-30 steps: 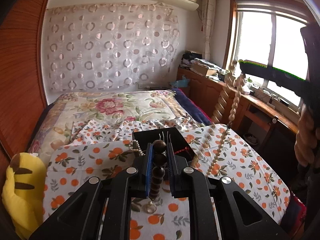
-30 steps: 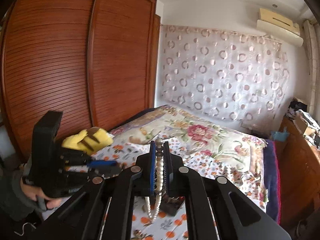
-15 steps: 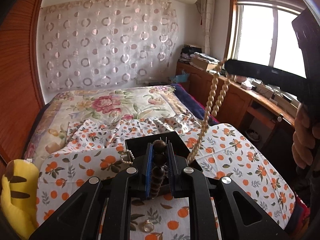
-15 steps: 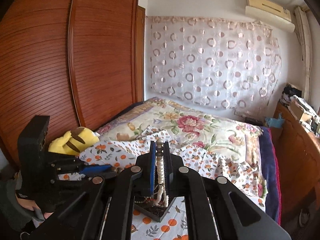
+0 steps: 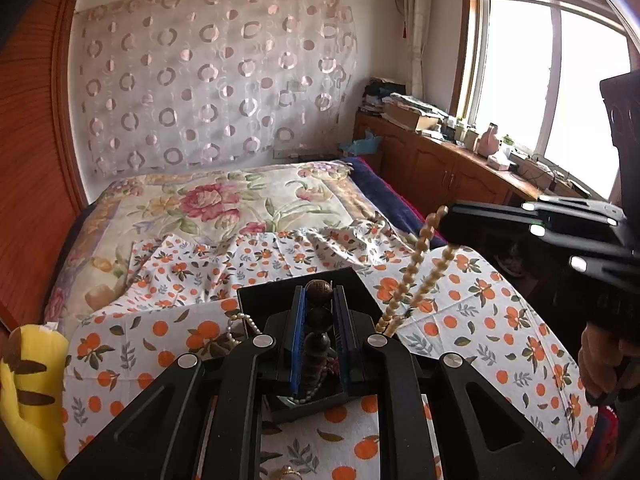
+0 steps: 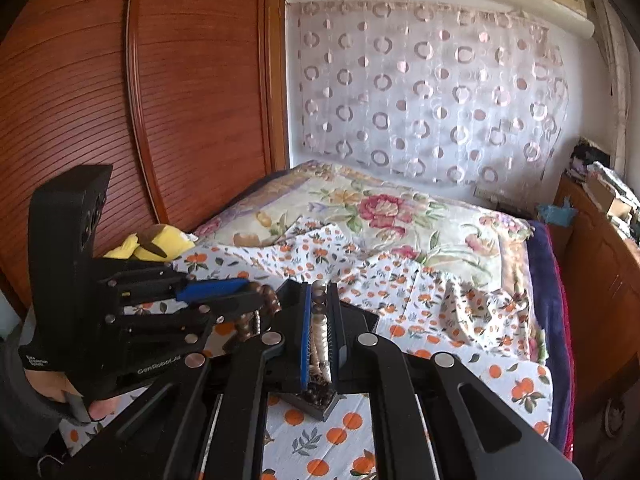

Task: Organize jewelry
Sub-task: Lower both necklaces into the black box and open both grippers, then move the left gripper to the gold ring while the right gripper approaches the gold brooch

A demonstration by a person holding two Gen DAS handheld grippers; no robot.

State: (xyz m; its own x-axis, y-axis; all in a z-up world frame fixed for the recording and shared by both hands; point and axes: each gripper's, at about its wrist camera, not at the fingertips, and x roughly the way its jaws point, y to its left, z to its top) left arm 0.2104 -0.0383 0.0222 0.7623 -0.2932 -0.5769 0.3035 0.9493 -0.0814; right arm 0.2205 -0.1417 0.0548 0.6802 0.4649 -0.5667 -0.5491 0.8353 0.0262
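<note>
Jaws of the left gripper (image 5: 320, 320) pinch one strand of dark wooden beads (image 5: 316, 344); jaws of the right gripper (image 6: 319, 320) pinch one cream bead necklace (image 6: 319, 328). Both strands hang into one black tray (image 5: 340, 280) on the orange-print cloth (image 5: 500, 320) on the bed. Left view alone shows a white pearl string (image 5: 240, 322) at the tray's edge, a ring (image 5: 288, 471) on the cloth, and the window (image 5: 532, 80). Right view alone shows the wardrobe (image 6: 140, 100). One yellow plush toy (image 5: 28, 380).

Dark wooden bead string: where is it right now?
Clamped in the left gripper, the dark wooden bead string hangs over the black tray on the orange-print cloth, left of the pale bead strand.
</note>
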